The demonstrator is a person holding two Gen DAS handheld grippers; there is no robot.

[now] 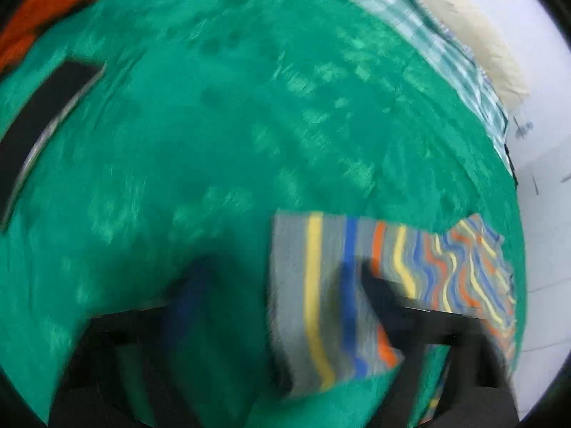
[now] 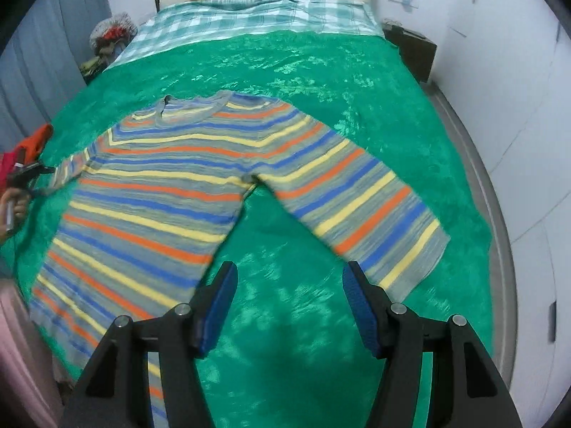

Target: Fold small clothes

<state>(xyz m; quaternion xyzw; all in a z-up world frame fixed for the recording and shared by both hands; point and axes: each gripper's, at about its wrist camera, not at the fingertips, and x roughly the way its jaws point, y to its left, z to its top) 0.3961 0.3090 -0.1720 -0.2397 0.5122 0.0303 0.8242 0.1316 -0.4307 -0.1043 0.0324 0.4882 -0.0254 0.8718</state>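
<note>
Right wrist: right hand-held gripper point(image 2: 289, 303) wide open, empty, hovering between striped sweater point(image 2: 160, 178) body, sleeve.

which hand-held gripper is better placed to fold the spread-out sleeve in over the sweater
Right, probably. The right hand-held gripper is open above the green blanket, with the spread sleeve's cuff just beside its right finger. The left hand-held gripper is at the opposite sleeve, across the striped sweater.
</note>
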